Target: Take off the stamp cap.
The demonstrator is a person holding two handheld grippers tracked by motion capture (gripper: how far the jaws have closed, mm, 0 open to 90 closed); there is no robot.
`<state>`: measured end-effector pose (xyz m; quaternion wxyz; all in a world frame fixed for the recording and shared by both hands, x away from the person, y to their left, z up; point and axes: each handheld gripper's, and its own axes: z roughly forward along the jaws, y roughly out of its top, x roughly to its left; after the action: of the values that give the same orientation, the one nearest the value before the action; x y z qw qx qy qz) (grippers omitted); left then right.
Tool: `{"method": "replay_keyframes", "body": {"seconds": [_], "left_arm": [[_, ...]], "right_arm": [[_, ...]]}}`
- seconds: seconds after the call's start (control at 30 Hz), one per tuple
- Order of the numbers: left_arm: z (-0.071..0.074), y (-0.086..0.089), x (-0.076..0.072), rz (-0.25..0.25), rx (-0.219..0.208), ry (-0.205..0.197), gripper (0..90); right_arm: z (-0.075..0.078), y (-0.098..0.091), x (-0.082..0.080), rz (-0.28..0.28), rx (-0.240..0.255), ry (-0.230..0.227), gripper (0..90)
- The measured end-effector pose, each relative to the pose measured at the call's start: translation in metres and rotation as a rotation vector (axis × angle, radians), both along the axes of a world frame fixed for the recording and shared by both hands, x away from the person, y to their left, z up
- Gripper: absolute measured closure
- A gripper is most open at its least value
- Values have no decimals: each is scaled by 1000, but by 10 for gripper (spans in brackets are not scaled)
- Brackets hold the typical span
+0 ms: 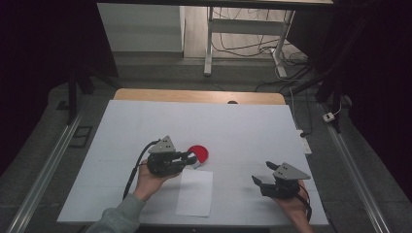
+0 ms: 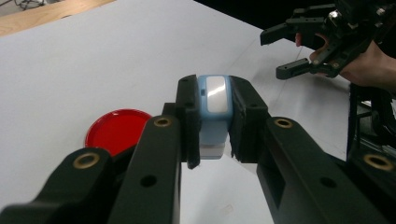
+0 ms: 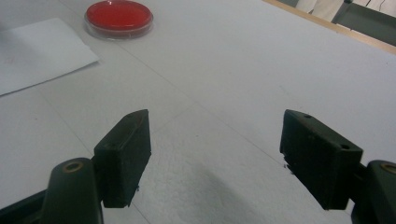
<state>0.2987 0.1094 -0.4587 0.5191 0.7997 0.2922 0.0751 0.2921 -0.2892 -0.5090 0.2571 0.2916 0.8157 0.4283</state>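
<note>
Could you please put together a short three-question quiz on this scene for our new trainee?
1. True or false: the left gripper is shut on the light blue stamp-like block.
2. What lies nearest the red round dish? A) white paper sheet B) right gripper C) wooden table edge
3. How do the right gripper's jaws stand?

Key
1. True.
2. A.
3. Wide apart, nothing between them, above the bare white table cover.

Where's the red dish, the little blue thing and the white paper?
red dish [image 3: 119, 17], right gripper view, middle of its red top.
blue thing [image 2: 215, 109], left gripper view, its front face between the jaws.
white paper [image 1: 195, 192], high view, sheet's middle.
</note>
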Motion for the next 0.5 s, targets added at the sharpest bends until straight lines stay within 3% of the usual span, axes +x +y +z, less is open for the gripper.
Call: {"method": "replay_keyframes", "body": {"seconds": [0.13, 0.5], "left_arm": [[0, 1, 3, -1, -21, 11, 753], [-2, 1, 2, 12, -5, 8, 753]], "right_arm": [[0, 4, -1, -9, 17, -13, 240], [2, 13, -4, 15, 17, -13, 252]]}}
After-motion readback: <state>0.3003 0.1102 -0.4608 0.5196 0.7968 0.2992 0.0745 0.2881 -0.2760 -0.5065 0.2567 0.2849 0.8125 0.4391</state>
